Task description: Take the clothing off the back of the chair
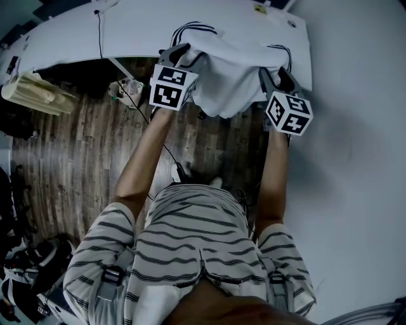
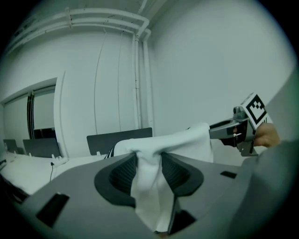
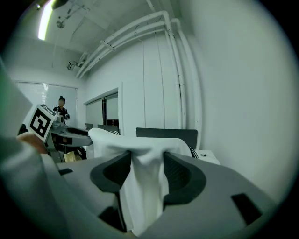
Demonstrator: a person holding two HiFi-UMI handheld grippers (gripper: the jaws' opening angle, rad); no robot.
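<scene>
The person's striped shirt (image 1: pixel 190 235) fills the bottom of the head view, with both bare arms reaching forward. The left gripper (image 2: pixel 148 164) has its jaws pressed on a bunched fold of the white garment (image 1: pixel 228 70). The right gripper (image 3: pixel 144 165) pinches another fold the same way, and cloth fills each gap. The garment hangs spread between them at the edge of the table (image 1: pixel 139 32). The chair back is hidden under it, so I cannot tell whether the cloth has cleared it. I judge the grasp made and the lifting away left to do. No writing reads: the cubes (image 1: pixel 172 87) bear only black-and-white squares, and a yellow label (image 1: pixel 260 7) is too small.
</scene>
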